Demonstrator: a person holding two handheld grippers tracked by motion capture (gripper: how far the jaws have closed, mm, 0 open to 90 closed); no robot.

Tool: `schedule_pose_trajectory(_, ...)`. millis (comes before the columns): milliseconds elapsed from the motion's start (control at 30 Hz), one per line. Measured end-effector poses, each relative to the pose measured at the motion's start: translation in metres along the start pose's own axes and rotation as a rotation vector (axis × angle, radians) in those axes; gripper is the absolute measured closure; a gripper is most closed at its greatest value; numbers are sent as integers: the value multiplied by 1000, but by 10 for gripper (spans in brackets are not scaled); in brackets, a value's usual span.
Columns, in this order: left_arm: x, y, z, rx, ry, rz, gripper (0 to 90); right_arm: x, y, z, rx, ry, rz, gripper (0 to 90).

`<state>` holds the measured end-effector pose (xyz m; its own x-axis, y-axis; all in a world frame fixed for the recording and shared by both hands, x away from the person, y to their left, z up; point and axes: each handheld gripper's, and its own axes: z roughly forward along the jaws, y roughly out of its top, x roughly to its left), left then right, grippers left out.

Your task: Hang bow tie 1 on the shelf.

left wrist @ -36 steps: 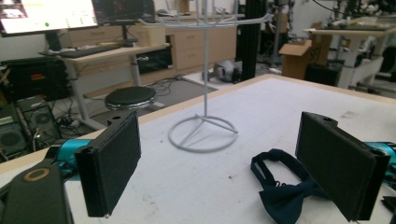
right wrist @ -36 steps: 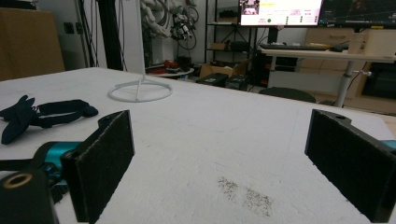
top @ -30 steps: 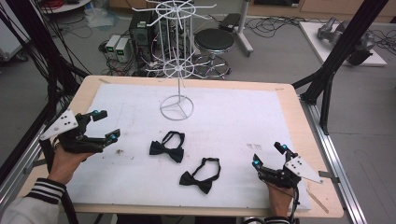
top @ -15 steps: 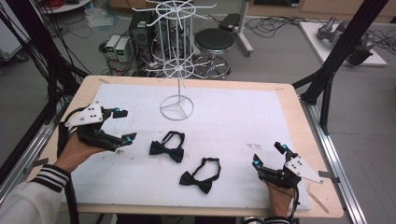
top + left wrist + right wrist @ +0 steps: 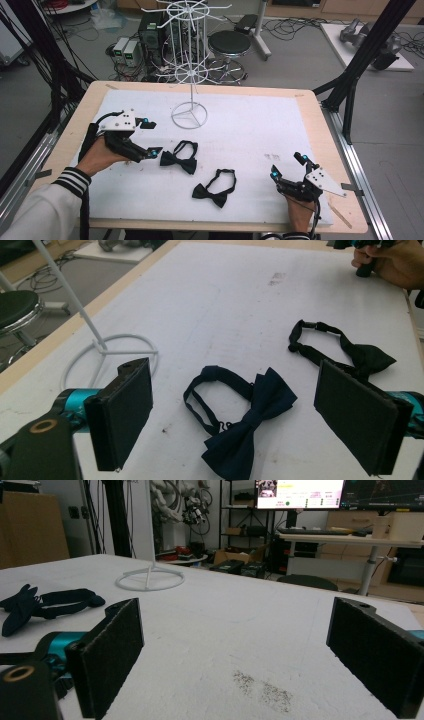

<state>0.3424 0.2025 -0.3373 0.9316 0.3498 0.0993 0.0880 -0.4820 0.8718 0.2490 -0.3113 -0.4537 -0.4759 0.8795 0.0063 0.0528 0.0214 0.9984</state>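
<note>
A navy bow tie [image 5: 178,157] [image 5: 250,430] lies flat on the white mat [image 5: 250,125], its strap looped behind it. A black bow tie [image 5: 215,187] [image 5: 345,347] [image 5: 45,605] lies a little nearer the front edge. My left gripper [image 5: 150,136] [image 5: 240,417] is open just left of the navy bow tie, which sits between and ahead of its jaws, untouched. My right gripper [image 5: 288,165] [image 5: 240,655] rests open at the front right, with bare mat between its pads.
A white wire rack stands with its ring base [image 5: 189,115] [image 5: 110,352] [image 5: 150,580] at the back middle of the mat. The wooden table edge [image 5: 330,150] frames the mat. A stool [image 5: 229,44] and cables are on the floor beyond.
My left gripper has moved from the table's left edge to the right, up to the navy bow tie. The right gripper and both bow ties have stayed put.
</note>
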Motion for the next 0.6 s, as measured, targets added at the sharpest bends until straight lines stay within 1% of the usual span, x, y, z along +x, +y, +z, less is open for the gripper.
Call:
schedule_pose_trajectory(100, 0, 3, 7, 23, -7, 7, 168, 0, 0, 0, -4, -1, 1, 75)
schedule_pose_trajectory(233, 1, 5, 18, 69, -19, 27, 168, -1, 0, 0, -8, 0, -2, 75)
schedule_pose_trajectory(300, 0, 5, 23, 84, -26, 31, 169, -1, 0, 0, -7, 1, 0, 75)
schedule_pose_trajectory(367, 1, 6, 29, 110, -32, 46, 170, -1, 0, 0, -7, 1, 0, 75)
schedule_pose_trajectory(567, 1, 7, 47, 192, -60, 63, 177, -1, 0, 0, -7, 1, 3, 74)
schedule_pose_trajectory(600, 1, 7, 49, 215, -63, 73, 187, -1, 0, 0, -7, 1, 3, 75)
